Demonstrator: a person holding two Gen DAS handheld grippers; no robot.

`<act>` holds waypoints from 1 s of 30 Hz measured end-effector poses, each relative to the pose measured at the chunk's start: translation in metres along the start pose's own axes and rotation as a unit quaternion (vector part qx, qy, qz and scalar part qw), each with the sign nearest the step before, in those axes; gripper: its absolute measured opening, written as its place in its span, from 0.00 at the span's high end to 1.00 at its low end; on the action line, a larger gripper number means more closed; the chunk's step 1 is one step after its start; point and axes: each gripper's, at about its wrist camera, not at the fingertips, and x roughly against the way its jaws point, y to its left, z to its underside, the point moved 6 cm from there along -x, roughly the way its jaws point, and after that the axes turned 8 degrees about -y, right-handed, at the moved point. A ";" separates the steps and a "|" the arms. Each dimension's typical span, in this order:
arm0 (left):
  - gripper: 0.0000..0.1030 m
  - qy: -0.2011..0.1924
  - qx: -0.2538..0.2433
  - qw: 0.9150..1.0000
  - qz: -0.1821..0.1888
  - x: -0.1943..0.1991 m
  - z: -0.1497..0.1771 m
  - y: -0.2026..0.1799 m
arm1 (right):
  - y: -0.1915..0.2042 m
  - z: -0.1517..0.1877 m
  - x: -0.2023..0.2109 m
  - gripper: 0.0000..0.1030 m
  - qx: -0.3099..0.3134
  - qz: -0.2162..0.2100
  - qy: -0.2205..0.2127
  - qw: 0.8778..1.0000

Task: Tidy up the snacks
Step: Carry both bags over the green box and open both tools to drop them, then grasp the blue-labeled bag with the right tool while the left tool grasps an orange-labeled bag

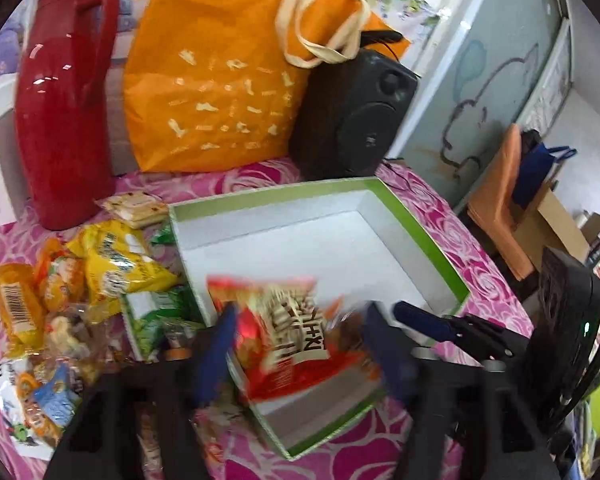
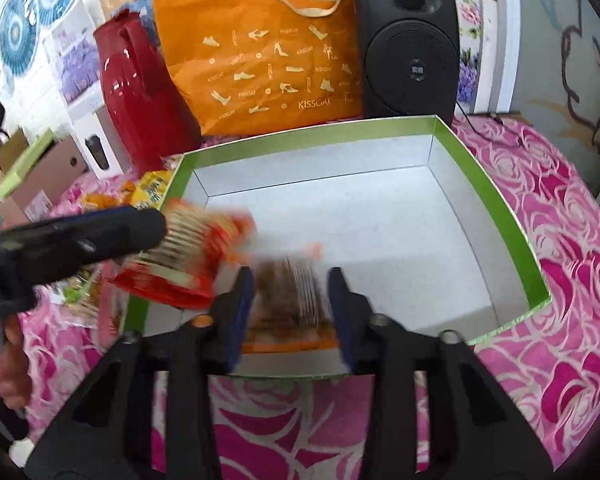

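Now I'm loading the box [image 2: 496, 204]: left gripper [image 1: 296, 344] clenches the red packet [image 1: 288, 332], right gripper [image 2: 290, 300] a brown packet [image 2: 296, 292]; releasing inside comes next.

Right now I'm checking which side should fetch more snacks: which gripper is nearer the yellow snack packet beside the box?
Left. The left gripper works at the box's near-left corner, next to the yellow snack packet; the right gripper sits further right over the box.
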 end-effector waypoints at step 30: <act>0.06 -0.020 0.076 0.985 -0.154 0.154 0.101 0.117 | 0.117 0.016 0.084 0.00 0.077 -0.110 -0.027 0.991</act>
